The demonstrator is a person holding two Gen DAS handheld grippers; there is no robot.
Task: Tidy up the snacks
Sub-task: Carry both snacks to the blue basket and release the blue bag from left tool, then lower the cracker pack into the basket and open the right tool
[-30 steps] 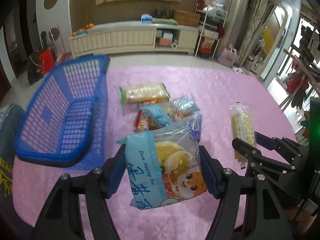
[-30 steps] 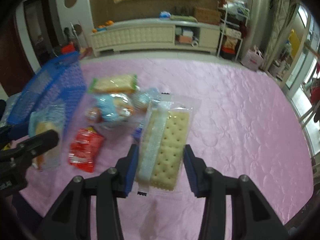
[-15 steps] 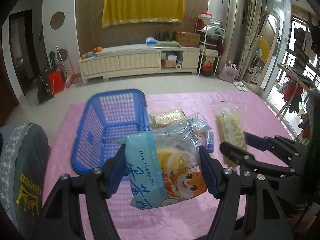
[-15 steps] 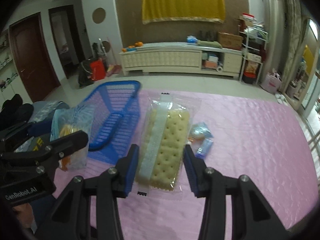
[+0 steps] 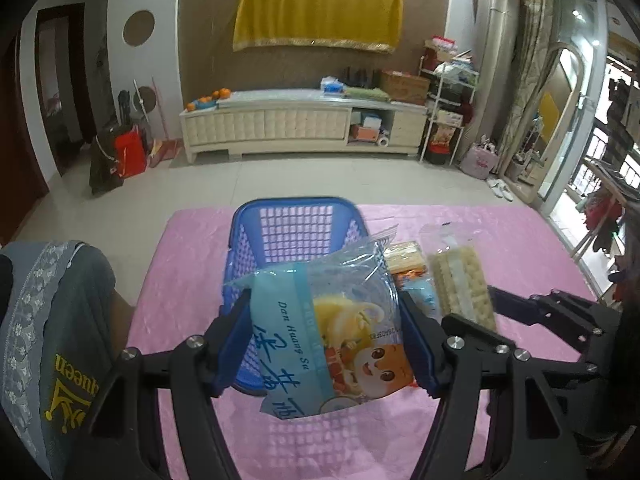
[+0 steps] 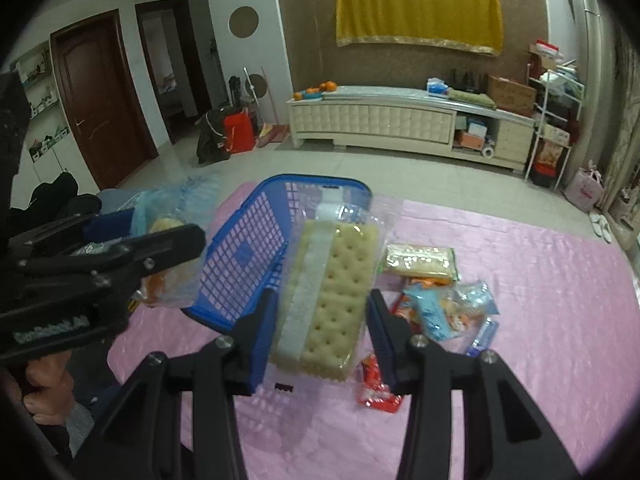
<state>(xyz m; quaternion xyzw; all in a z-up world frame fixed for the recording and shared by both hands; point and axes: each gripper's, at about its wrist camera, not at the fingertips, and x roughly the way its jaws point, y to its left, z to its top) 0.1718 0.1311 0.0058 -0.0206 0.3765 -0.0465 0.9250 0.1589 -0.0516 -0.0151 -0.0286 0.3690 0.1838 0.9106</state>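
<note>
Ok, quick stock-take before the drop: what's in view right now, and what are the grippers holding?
basket: 1, blue, on the cloth, left of the snack pile
cloth: 1, pink, covering the table
blue bag: 1, light blue, held up in front of the basket
crackers: 1 clear pack, pale, held up beside the basket
loose snacks: several, mixed colours, piled on the cloth right of the basket
red packet: 1, on the cloth, nearest the camera
left gripper: shut on the blue bag
right gripper: shut on the crackers
</note>
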